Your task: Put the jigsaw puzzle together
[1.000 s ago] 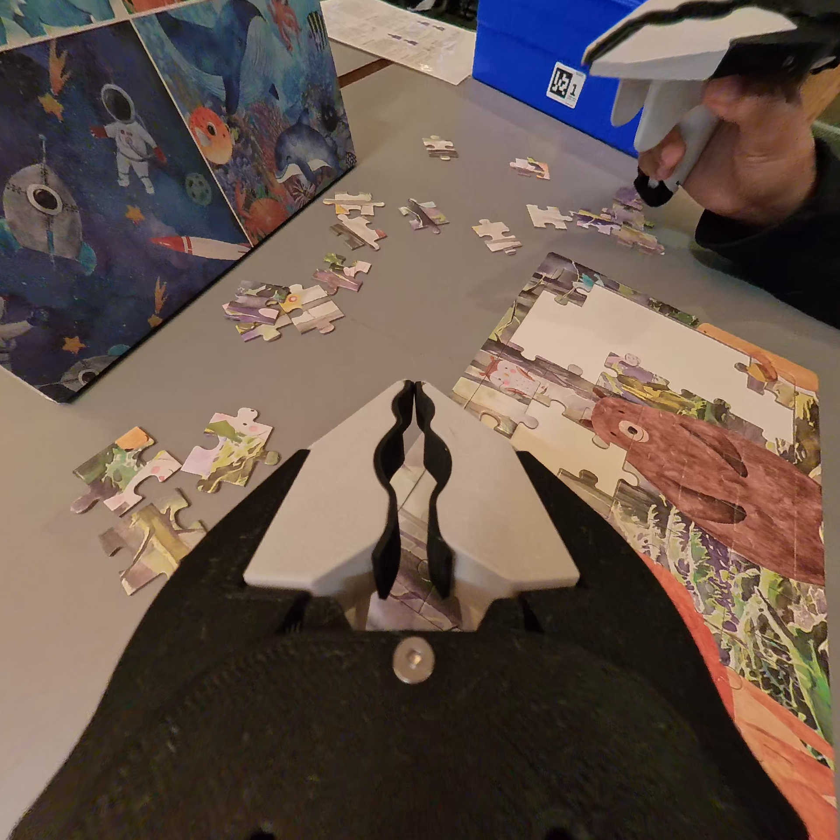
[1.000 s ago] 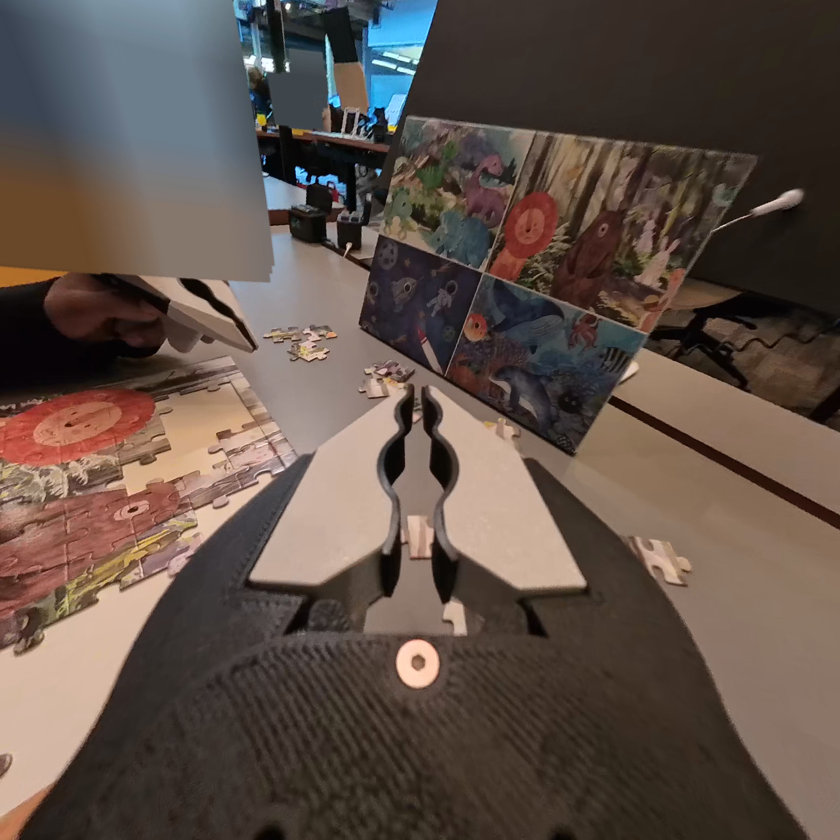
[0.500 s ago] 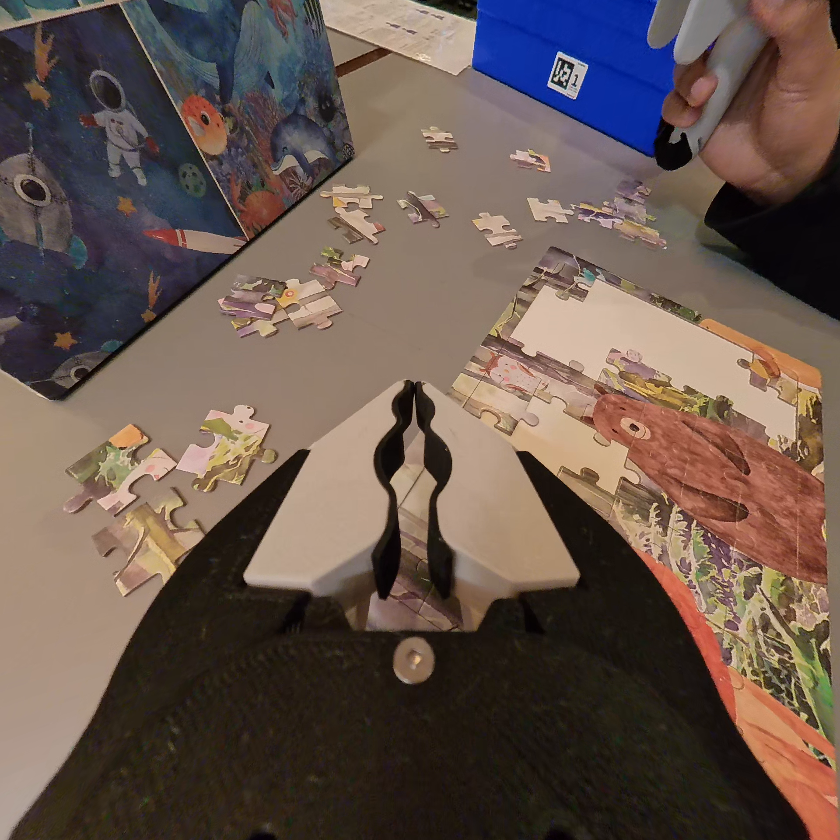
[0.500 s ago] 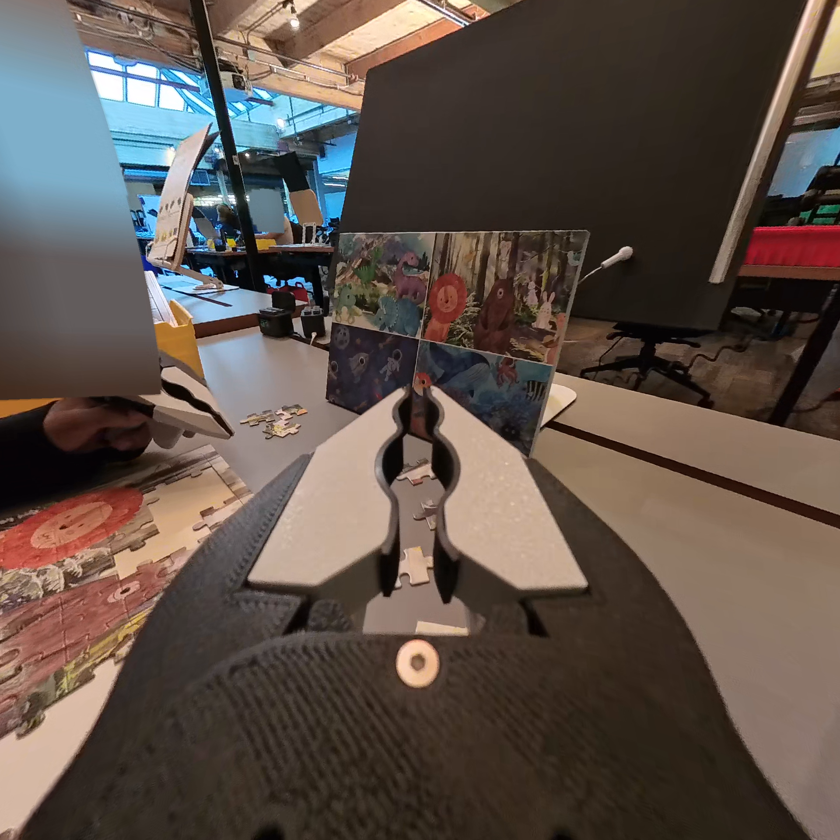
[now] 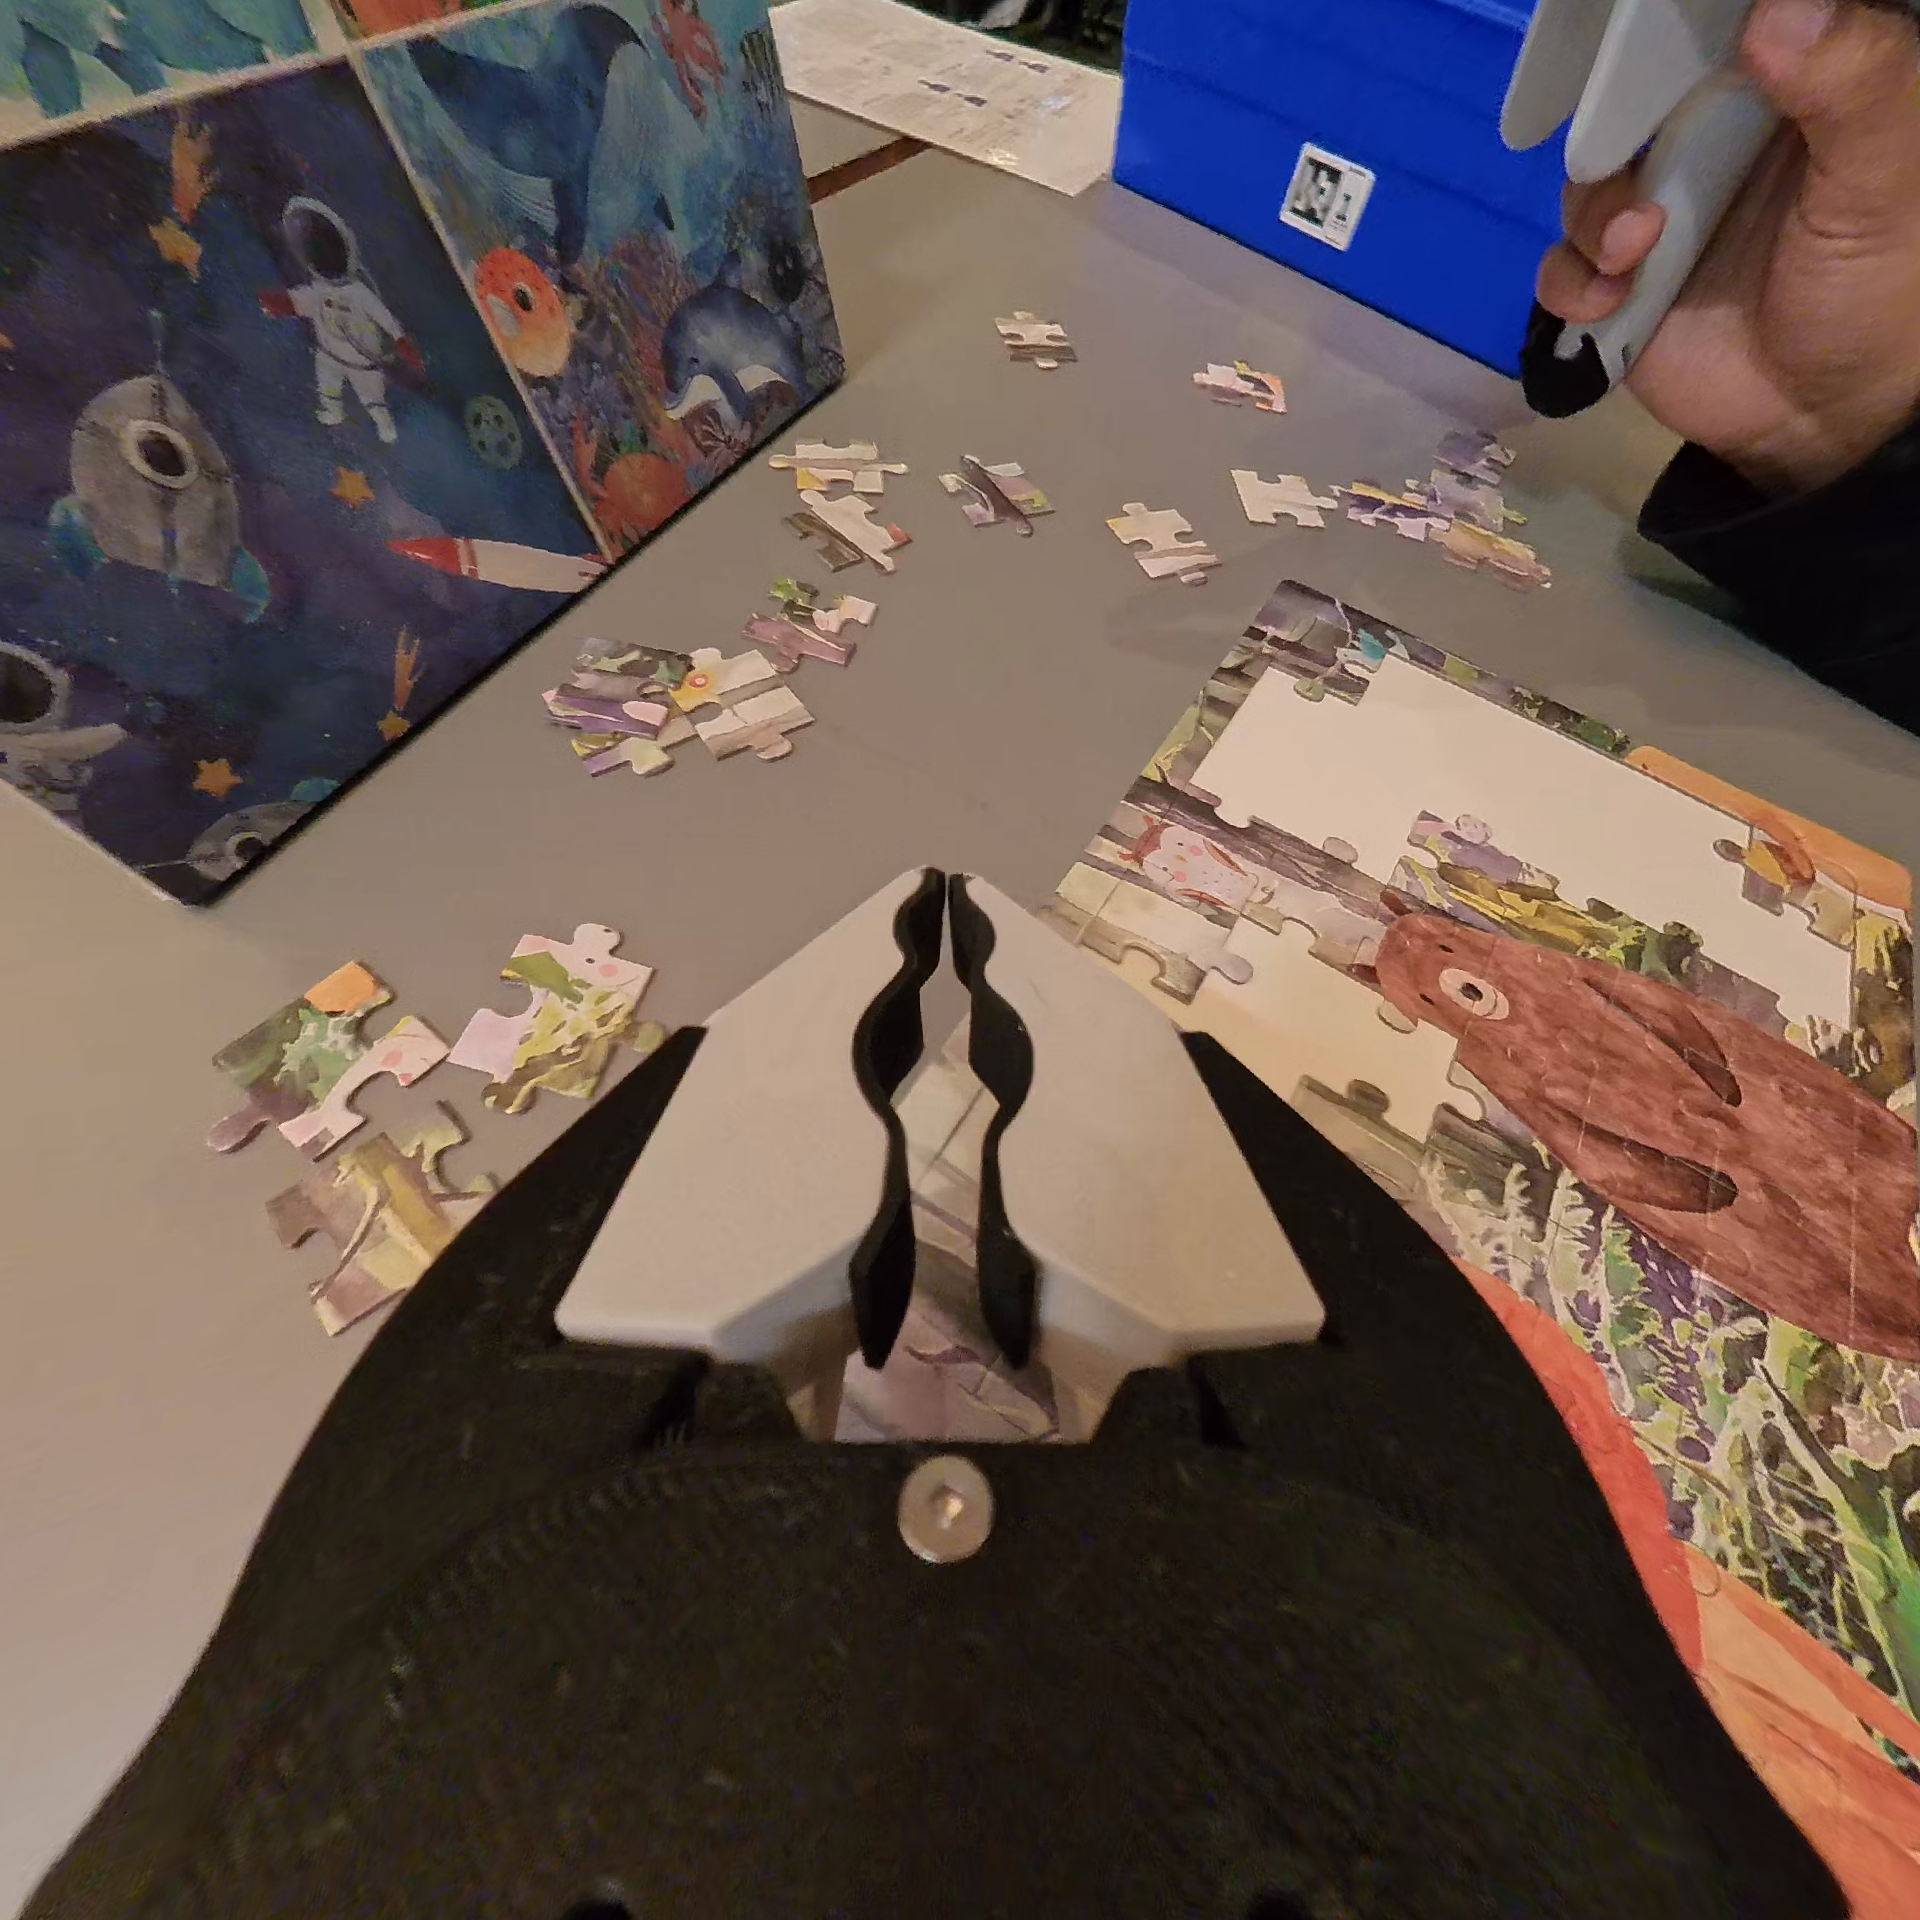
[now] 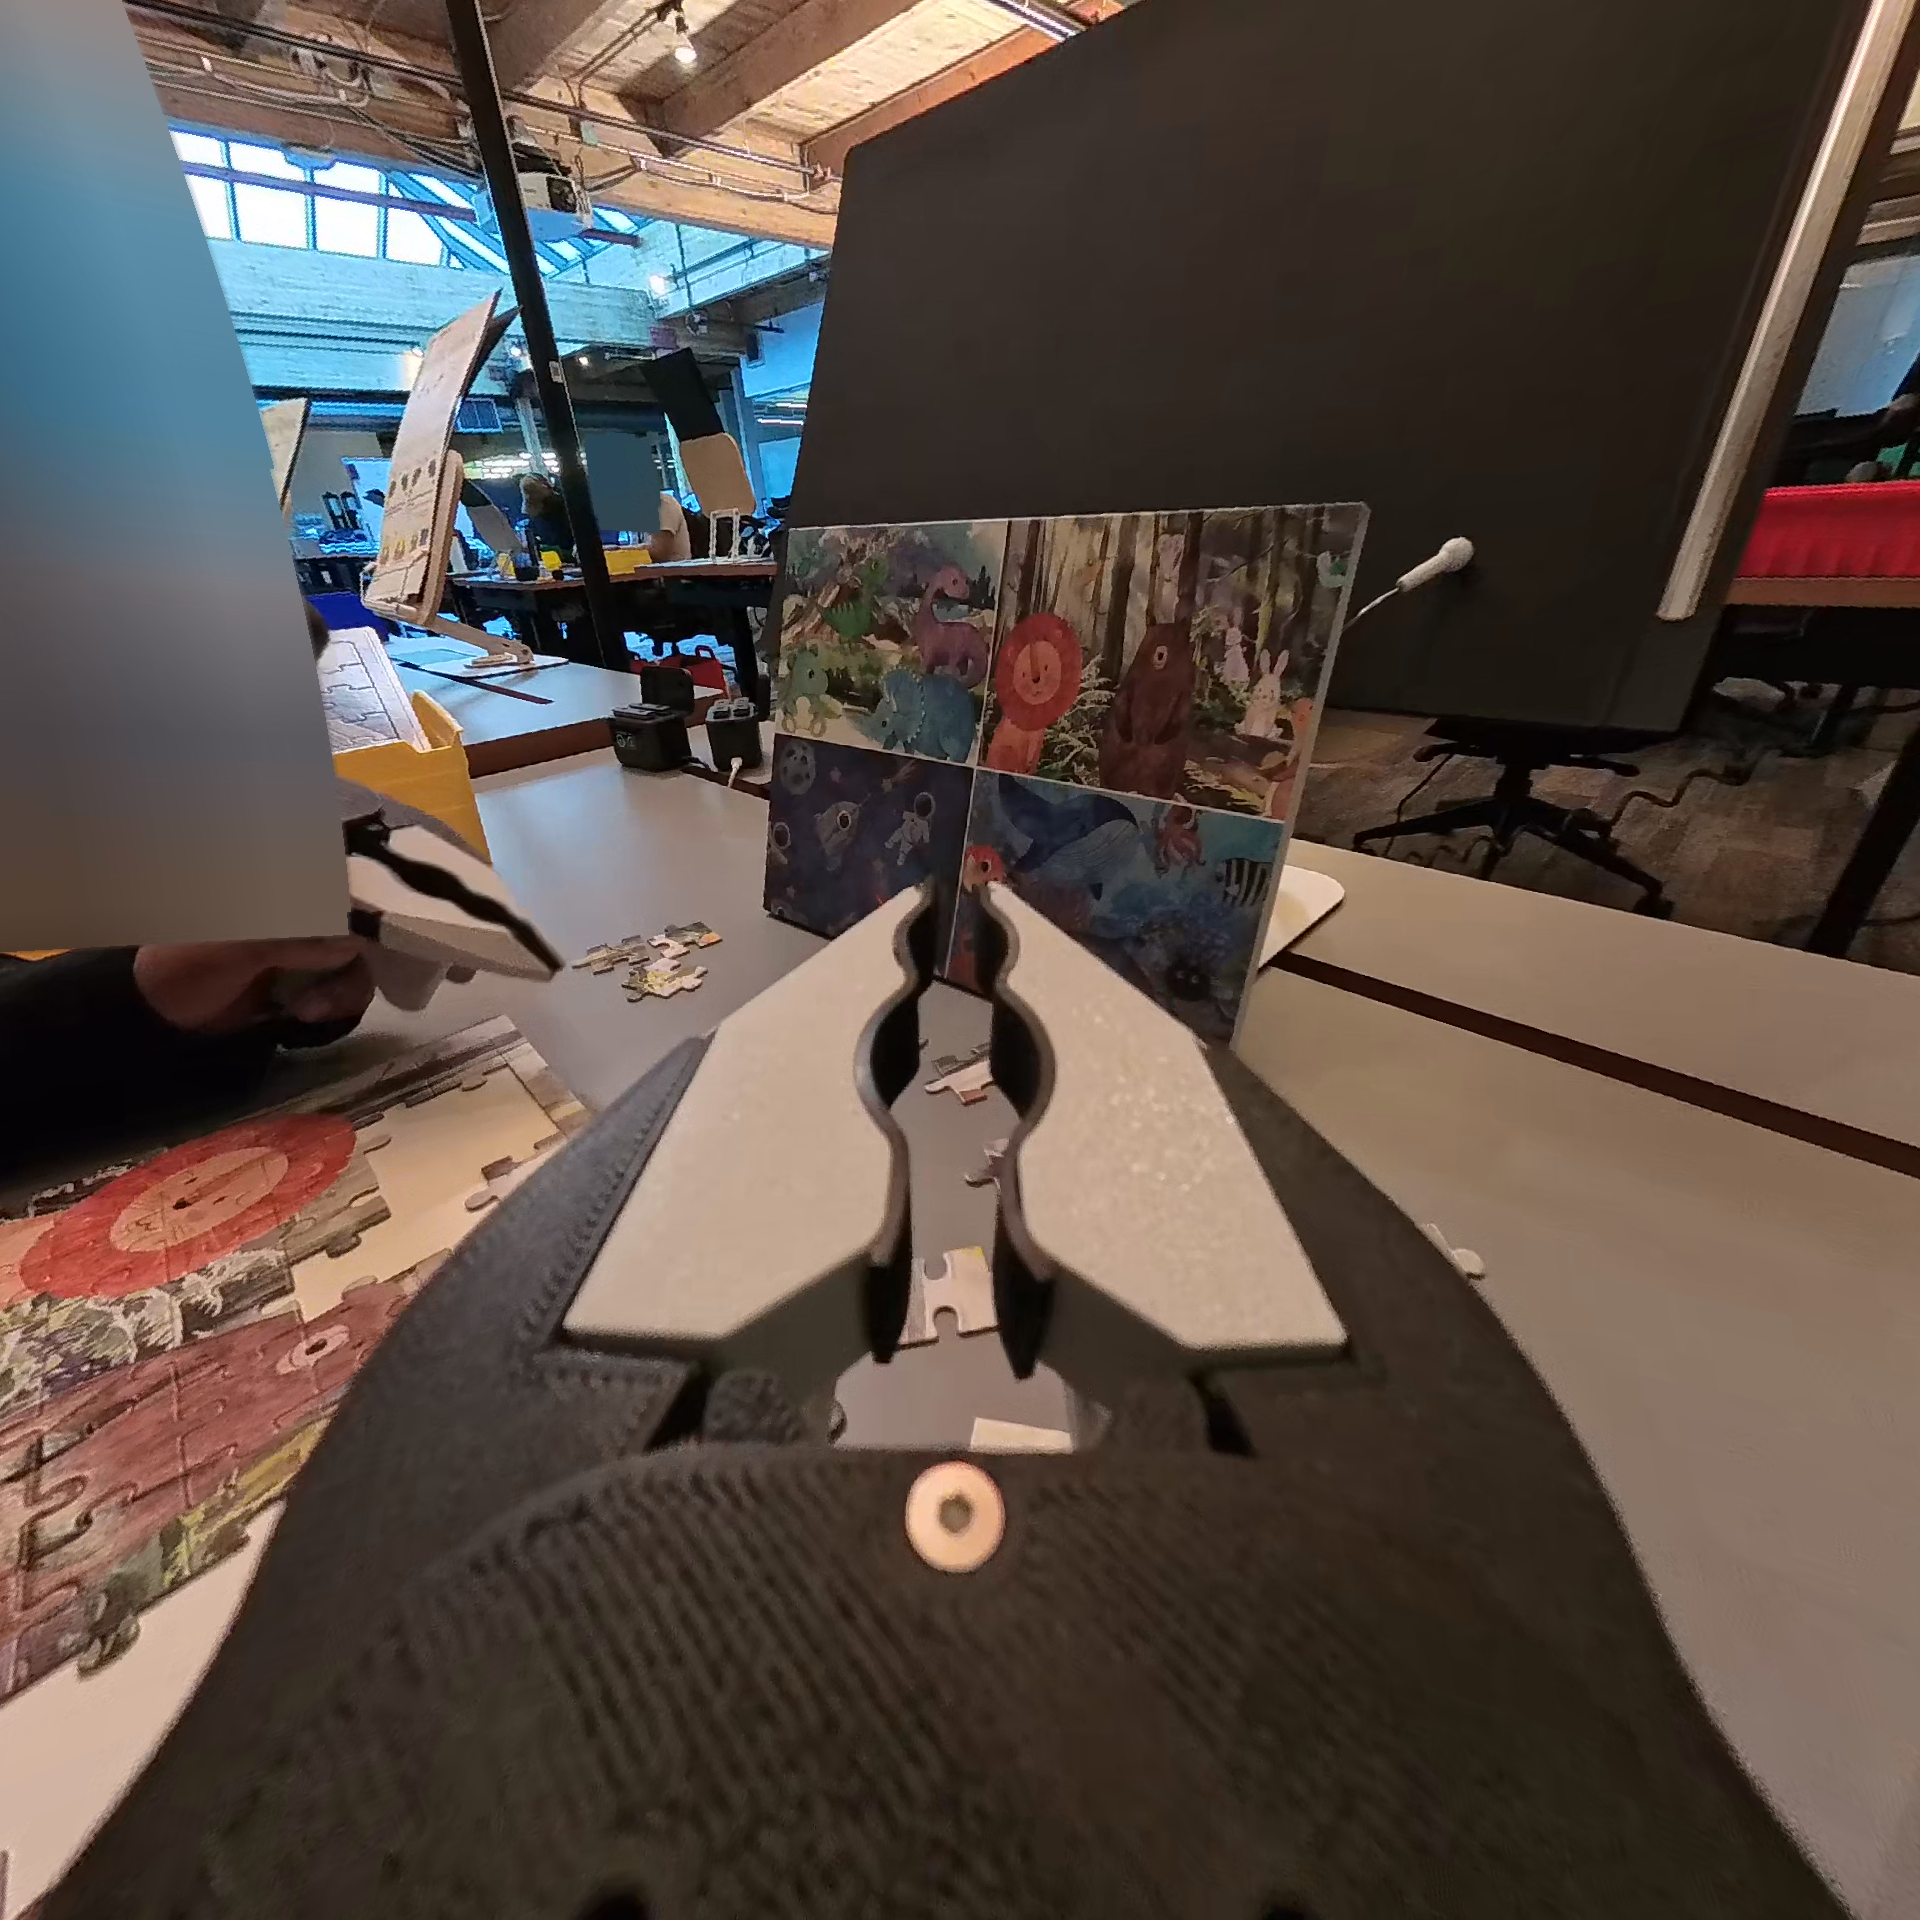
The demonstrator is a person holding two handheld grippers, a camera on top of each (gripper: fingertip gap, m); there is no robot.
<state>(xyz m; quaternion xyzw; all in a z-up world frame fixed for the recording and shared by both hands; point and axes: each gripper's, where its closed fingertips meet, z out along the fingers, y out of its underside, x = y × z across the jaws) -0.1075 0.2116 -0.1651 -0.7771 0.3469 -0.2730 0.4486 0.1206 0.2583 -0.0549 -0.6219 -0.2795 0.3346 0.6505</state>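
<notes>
Cardboard loose pieces lie at eleven o'clock from the left gripper, whose jaws are nearly closed and empty. The right gripper (jaws narrowly parted, empty) hangs higher, so the left looks nearer the unfinished puzzle board.

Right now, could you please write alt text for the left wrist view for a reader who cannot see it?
The left gripper, fingertips nearly touching and holding nothing, hovers over a grey table beside a partly finished jigsaw puzzle showing a brown bear. Loose pieces lie scattered before an illustrated puzzle box; a hand holds the other gripper.
</notes>
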